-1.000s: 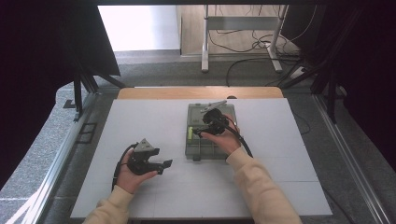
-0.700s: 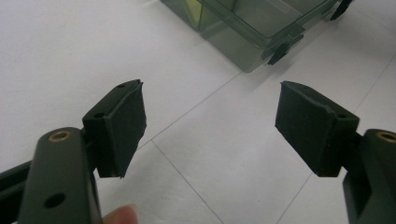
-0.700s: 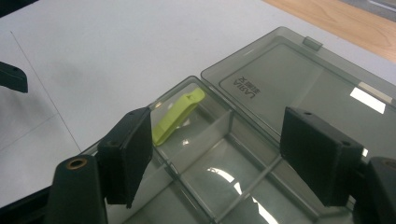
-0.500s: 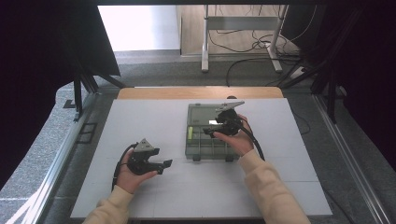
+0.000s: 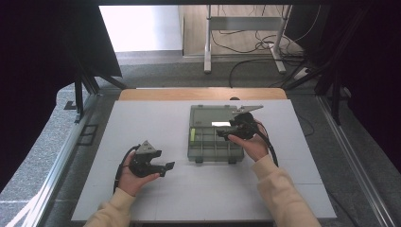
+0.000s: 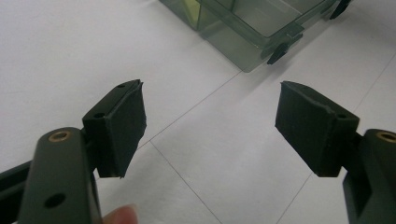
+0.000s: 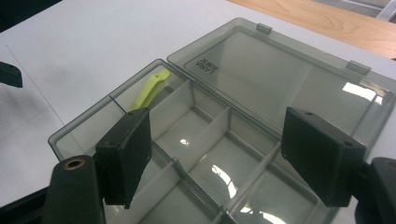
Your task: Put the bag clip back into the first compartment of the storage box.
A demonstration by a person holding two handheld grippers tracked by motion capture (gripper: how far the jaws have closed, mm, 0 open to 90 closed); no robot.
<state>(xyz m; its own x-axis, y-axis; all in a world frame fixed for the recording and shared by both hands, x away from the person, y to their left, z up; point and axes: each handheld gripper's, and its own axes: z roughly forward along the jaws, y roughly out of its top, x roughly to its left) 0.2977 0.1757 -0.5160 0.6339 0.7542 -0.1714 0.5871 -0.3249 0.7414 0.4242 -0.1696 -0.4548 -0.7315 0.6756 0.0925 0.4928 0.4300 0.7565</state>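
Observation:
A smoky clear compartment box (image 5: pixel 190 146) lies open mid-table, its lid (image 5: pixel 208 115) flat on the far side. A yellow-green piece (image 5: pixel 192 135) sits in its left compartment. My right gripper (image 5: pixel 226 134) hovers over the box's right half. Its jaws have just been opening and stand open with nothing between them. In the right gripper view, that gripper (image 7: pixel 219 154) looks down on the dividers, the lid (image 7: pixel 280 79) and the yellow-green piece (image 7: pixel 149 88). My left gripper (image 5: pixel 168 167) rests low at the front left, open and empty. In its own view, the left gripper (image 6: pixel 210 121) faces the box's corner (image 6: pixel 252 42).
The white tabletop (image 5: pixel 142 123) has a wooden strip (image 5: pixel 203 93) at its far edge. A metal stand (image 5: pixel 208 42) and cables lie on the floor beyond. Dark curtains hang on both sides. A metal rail (image 5: pixel 56 170) runs along the table's left.
My right gripper has moved to the right across the box, from its middle toward its right side. The left gripper has stayed put.

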